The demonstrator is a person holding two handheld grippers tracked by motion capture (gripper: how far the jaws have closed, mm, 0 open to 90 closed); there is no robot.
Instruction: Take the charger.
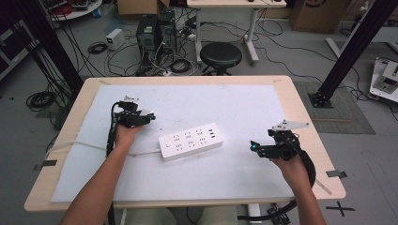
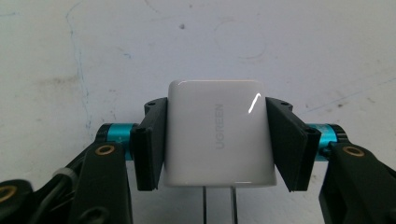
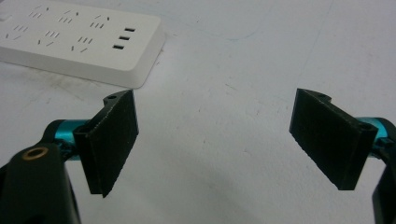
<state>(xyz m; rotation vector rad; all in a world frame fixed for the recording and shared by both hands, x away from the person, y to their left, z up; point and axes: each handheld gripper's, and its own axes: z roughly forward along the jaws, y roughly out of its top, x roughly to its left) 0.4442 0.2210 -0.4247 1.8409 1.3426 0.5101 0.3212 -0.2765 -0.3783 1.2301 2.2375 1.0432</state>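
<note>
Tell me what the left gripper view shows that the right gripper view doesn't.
The left gripper view shows a white charger marked UGREEN, clamped between the left hand-held gripper's pads, its two metal prongs pointing toward the camera. The right gripper view instead shows the white power strip with its sockets, lying beyond the right hand-held gripper, whose jaws stand wide apart with nothing between them. Both show the same scuffed white table cover underneath.

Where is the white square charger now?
The white square charger sits clamped between the left gripper's black jaws, left of the white power strip in the high view.
</note>
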